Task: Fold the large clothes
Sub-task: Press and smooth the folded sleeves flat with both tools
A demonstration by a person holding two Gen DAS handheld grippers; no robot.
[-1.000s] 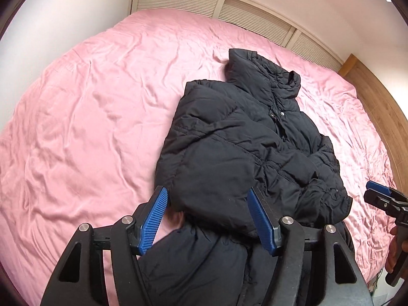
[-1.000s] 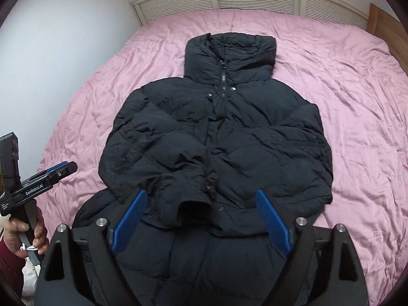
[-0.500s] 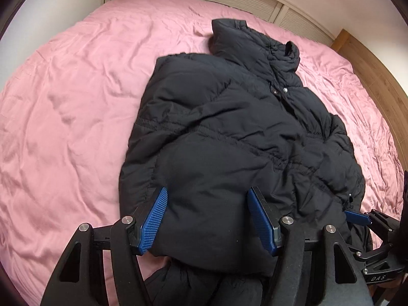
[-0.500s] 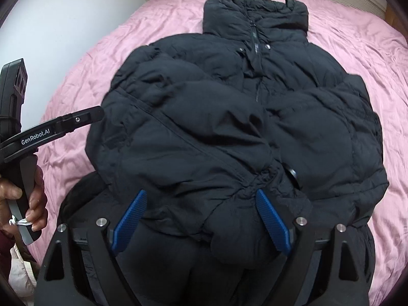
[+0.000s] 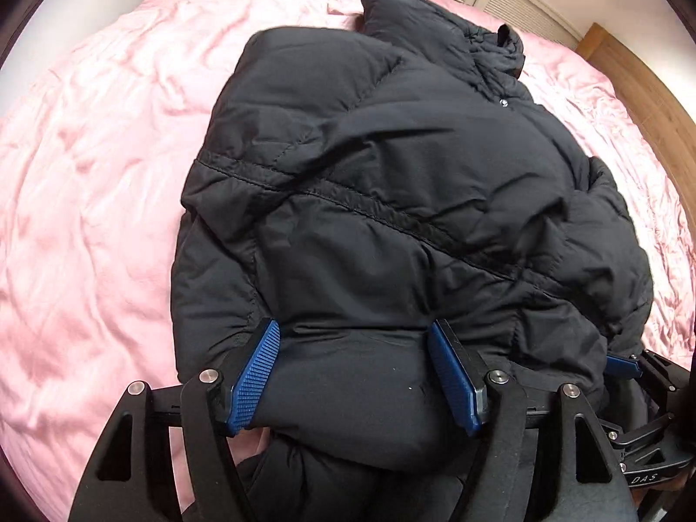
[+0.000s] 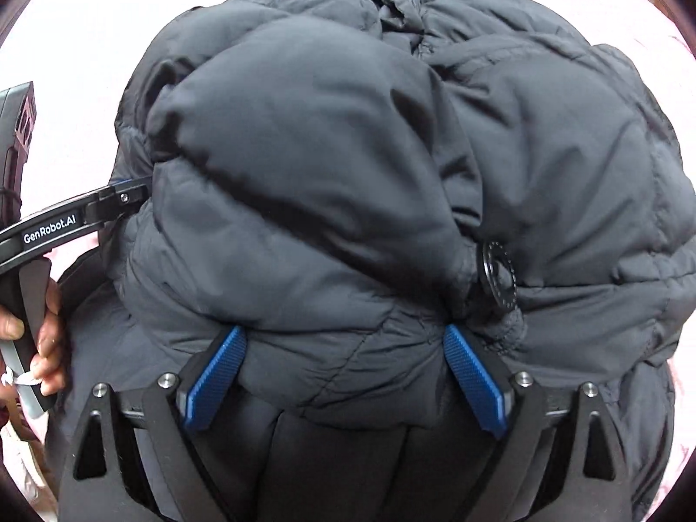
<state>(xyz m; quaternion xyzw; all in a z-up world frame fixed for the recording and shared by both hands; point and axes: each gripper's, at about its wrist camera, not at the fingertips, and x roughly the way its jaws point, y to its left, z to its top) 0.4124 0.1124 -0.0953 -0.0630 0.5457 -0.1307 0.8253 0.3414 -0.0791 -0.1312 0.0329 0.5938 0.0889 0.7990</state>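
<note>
- So the black puffer jacket is lying on the pink bed, collar toward the far end, both sleeves folded in across the front.
- Left tongs are angled steeply down at the near-left part of the jacket. The jaws are opening right now, with a puffy fold of sleeve bulging up between the two blue pads. Looks like the fabric fills the gap, but I wouldn't call it a firm pinch.
- Right tongs point down even steeper, right at the bottom edge of the folded sleeves. They're opening too, spread wide, with a fat roll of jacket sitting between the pads. The round logo patch is just past the right-side finger.
- From the right wrist view you can see the person's left hand wrapped around the other handle at the left edge, that tool's finger tucked in against the jacket's side.
- From the left wrist view the right tool peeks in at bottom right, jammed up against the jacket.
</note>
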